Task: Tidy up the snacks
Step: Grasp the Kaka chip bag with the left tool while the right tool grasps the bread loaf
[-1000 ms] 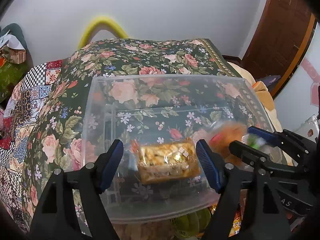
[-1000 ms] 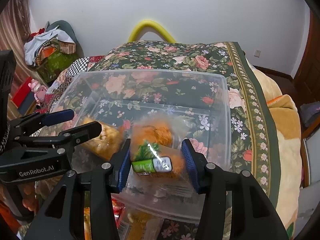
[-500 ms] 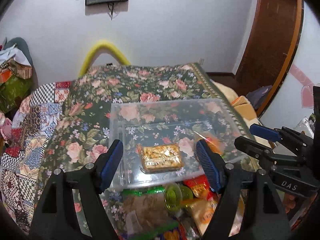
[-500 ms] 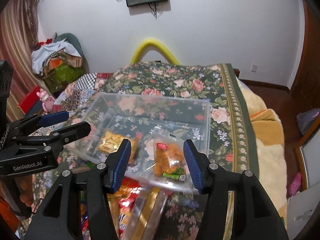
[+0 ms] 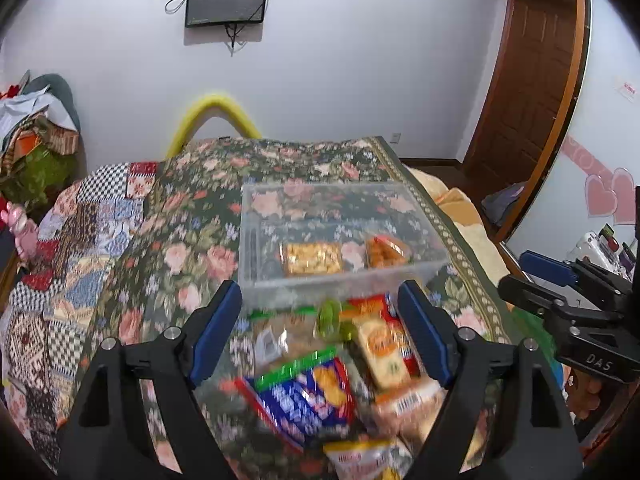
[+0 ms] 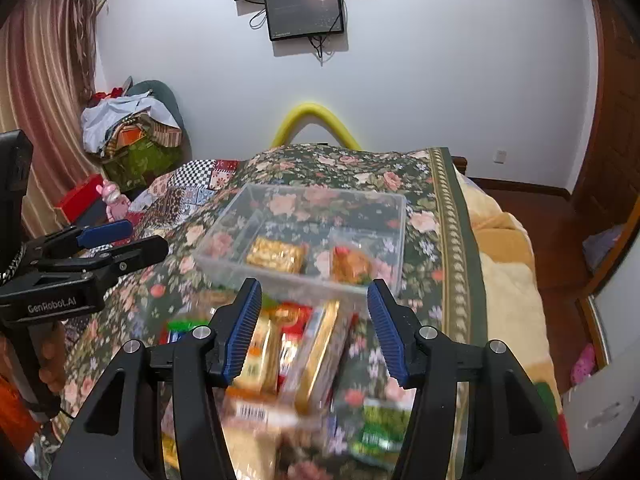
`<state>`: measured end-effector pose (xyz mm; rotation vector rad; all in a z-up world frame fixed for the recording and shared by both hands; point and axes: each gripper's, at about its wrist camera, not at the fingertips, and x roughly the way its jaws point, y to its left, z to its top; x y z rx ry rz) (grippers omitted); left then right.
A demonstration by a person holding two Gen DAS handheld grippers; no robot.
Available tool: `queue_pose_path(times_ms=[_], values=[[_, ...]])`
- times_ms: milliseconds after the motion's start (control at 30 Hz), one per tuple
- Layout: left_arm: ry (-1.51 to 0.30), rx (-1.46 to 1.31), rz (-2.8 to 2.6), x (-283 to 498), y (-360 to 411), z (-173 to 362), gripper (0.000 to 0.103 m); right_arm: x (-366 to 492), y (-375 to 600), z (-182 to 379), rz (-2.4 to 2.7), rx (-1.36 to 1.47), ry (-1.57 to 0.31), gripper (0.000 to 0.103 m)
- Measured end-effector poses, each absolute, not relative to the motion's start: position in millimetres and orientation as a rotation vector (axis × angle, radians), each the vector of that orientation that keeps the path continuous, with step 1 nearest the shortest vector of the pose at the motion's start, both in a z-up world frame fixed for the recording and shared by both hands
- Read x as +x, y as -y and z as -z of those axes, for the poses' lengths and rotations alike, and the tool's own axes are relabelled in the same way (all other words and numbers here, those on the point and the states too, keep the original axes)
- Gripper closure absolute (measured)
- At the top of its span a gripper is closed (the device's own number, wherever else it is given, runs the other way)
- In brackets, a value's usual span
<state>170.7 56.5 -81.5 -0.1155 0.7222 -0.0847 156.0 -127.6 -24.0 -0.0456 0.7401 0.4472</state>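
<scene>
Snacks [image 5: 340, 376] are lying in a loose pile on the floral bedspread [image 5: 176, 264], just in front of the near wall of the clear plastic bin [image 5: 256, 240], which is sitting on the bed further back. Two packets are already lying inside the bin: a yellow cracker pack [image 5: 312, 258] toward the middle and an orange snack bag [image 5: 386, 250] just beside it on the right, both flat on the bottom. Left tongs [image 5: 320, 332] are hanging open over the pile with nothing between the blue pads [image 5: 216, 330]; a blue-and-red cookie bag [image 5: 308, 396] and a beige wrapped pack [image 5: 384, 354] are showing in the gap below. Right tongs [image 6: 314, 330] are also standing open and empty, hovering over the same pile, with a long gold-wrapped bar [image 6: 320, 354] and a red packet [image 6: 290, 332] visible between the fingers. A barcoded pack [image 6: 250, 412] is lying nearest the right camera, and a green packet [image 6: 378, 428] is sitting off to the right of the pile. Pile is motion-blurred in both views, so labels are not reading. Each wrist view is showing the other tongs at its edge, well apart from the bin.
</scene>
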Motion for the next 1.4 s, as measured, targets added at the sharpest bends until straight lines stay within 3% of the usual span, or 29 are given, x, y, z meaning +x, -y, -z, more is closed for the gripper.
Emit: queue_pose_path(times_ms=[433,933,1100,1400], values=[[-0.859,-0.143,0.082,111.3,-51.5,137.0,0.021,95.9,122.7,73.2,-0.496,-0.044,-0.877,0.049],[-0.980,-0.143,0.120,86.0,-34.5,184.6,0.021,83.1,101.7,131.0,-0.517,-0.071,-1.035,0.044],[-0.995,-0.146,0.142,88.6,-23.9,192.2,0.021,79.8,109.0,130.1,-0.537,-0.046,-1.040,0.051],[-1.056,-0.153,0.164,98.6,-8.1,217.6,0.022,77.7,139.3,121.9,-0.485,-0.028,-1.013,0.051]])
